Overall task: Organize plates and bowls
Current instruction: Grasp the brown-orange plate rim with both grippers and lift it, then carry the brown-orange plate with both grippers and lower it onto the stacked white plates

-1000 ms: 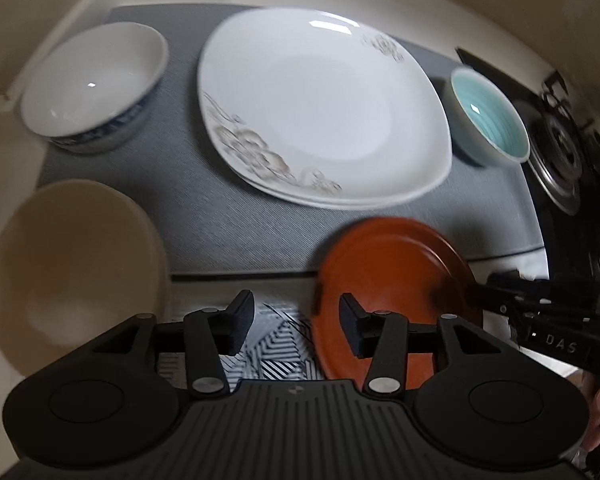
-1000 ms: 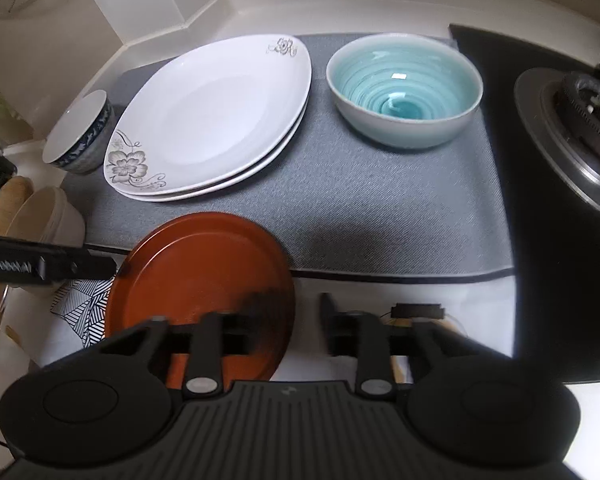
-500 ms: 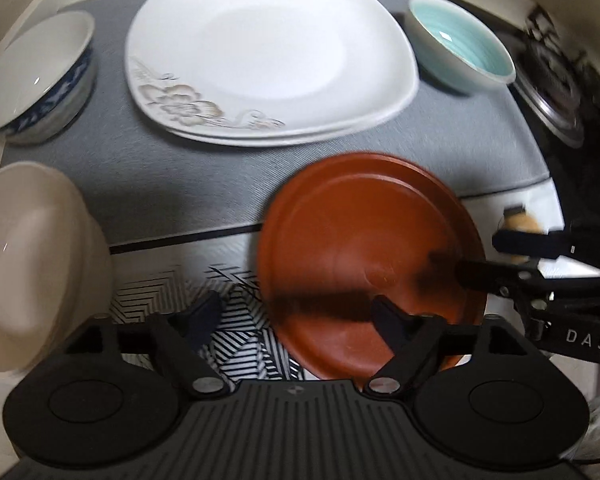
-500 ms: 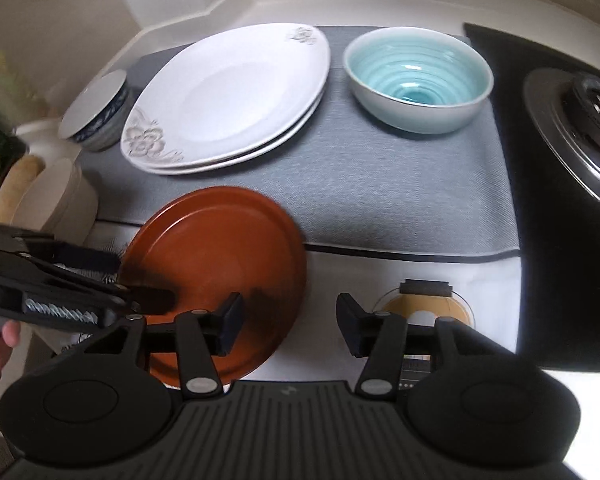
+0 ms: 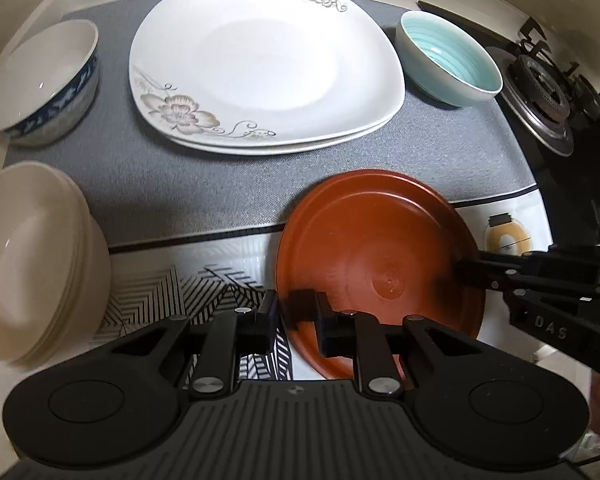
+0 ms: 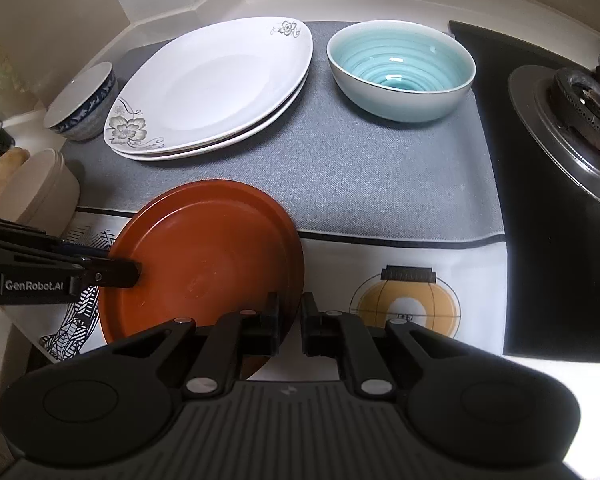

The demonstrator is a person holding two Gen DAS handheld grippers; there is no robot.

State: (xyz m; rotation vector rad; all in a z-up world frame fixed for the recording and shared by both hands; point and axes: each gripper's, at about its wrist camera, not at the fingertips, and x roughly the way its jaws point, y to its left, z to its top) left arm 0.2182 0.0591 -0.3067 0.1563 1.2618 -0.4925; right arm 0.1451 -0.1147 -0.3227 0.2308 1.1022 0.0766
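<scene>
plates and bowls sit spread over a grey mat, and the brown plate is the one in hand. the left claw has narrowed onto that plate's near rim, one finger under the lip and one over it, so it reads as holding the plate. the right claw also stands narrow at the opposite rim, with the edge between its fingers, though whether it truly presses i cannot tell. two grips on opposite edges likely keep a wide, shallow disc level while it is carried.

ahead of both claws lie the white flowered plates, two stacked, the natural place for another plate by my guess. ahead and to the left of the left claw stands the blue-patterned bowl; close at that claw's left are the stacked cream bowls. ahead and right of the right claw is the teal bowl, with the stove burner farther right.

bare mat between the brown plate and the white stack gives open room forward. the cream bowls and the teal bowl narrow the sides, so a straight path ahead looks safest.
</scene>
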